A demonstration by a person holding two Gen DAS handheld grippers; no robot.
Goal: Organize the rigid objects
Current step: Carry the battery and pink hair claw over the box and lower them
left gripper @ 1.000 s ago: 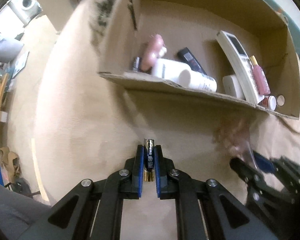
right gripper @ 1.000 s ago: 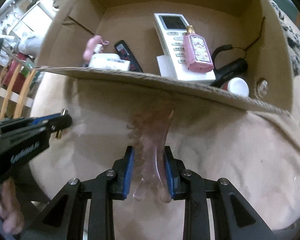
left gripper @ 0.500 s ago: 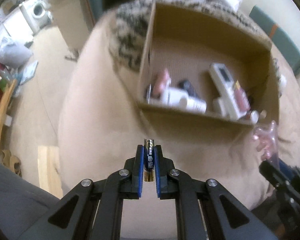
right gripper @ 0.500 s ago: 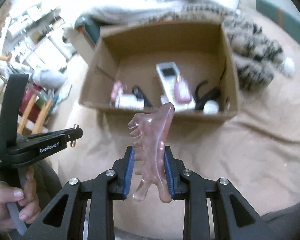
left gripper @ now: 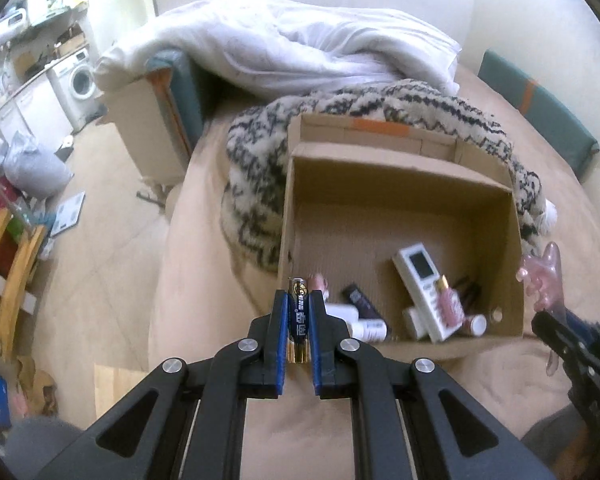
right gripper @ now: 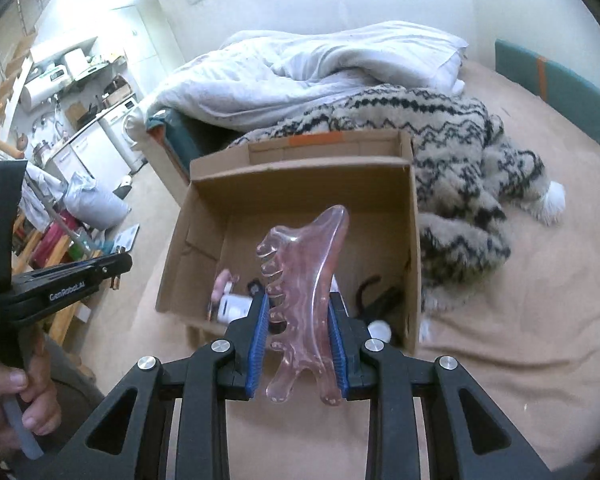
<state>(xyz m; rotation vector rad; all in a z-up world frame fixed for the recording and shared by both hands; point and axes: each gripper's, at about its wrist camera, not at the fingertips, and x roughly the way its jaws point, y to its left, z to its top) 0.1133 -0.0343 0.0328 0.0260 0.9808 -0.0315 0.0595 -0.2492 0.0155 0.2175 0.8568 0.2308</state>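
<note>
So here's where I'm at with the tidy-up. My left gripper [left gripper: 299, 320] is clamped on a battery [left gripper: 299, 322], which stands upright between the blue pads. My right gripper [right gripper: 296, 332] is clamped on a pink comb [right gripper: 300, 296], a translucent scraper-type thing with teeth down one side. Both are held up in the air on my side of the box [left gripper: 400, 168], which sits on the bed [right gripper: 520, 340] against a patterned blanket [right gripper: 460, 184].

The box is already partly filled: a remote [left gripper: 420, 280], a small pink perfume bottle [left gripper: 449, 302] lying against it, a white bottle [left gripper: 370, 328], a dark flat stick-shaped thing, a black cable and a few small bits I can't make out. They're all bunched along the near wall, and the far half is bare cardboard.

So I'd call it well underway, not done. What's left, as far as I can see, is getting these two over the near wall and letting go. I don't see anything else loose on the bed, so these might be the last ones, but my views don't cover it all.
</note>
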